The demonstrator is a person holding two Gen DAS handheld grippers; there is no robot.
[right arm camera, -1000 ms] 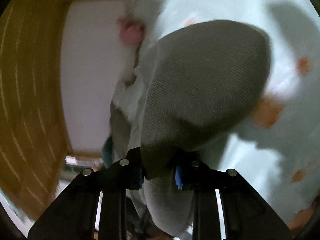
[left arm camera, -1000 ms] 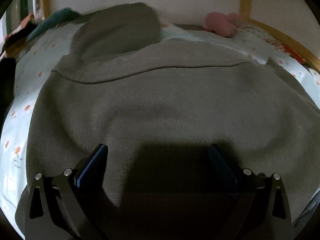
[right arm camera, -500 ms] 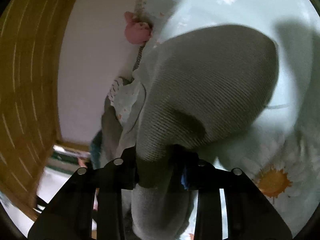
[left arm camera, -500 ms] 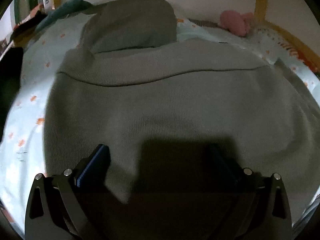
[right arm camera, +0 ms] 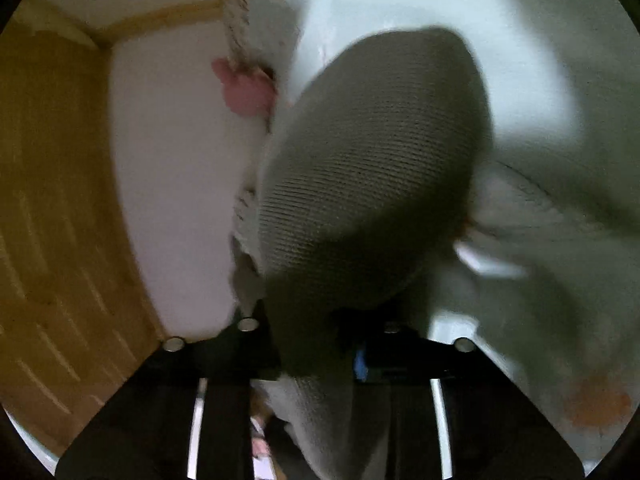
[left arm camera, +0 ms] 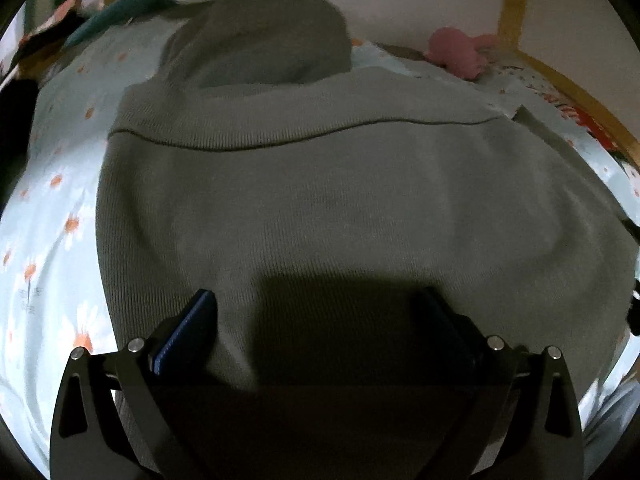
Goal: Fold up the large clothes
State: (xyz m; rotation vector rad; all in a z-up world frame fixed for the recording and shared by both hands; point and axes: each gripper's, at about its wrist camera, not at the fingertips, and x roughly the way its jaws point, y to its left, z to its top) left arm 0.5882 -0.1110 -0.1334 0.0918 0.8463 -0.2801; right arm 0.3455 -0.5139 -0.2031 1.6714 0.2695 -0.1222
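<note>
Left wrist | sweater (left arm camera: 340, 208) lies flat, hood end far (right tongs (right arm camera: 316, 344) clamping fabric)

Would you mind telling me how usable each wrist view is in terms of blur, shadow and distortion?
Left wrist view: fairly sharp, dim, fisheye-bowed; the left gripper casts a dark shadow on the grey sweater. Right wrist view: motion-smeared, worst over the floral bedsheet; the right gripper pinches sweater fabric that blocks the centre.

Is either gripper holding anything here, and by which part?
The right gripper is shut on the grey garment, pinching a bunched fold. The left gripper is open above it, holding nothing.
</note>
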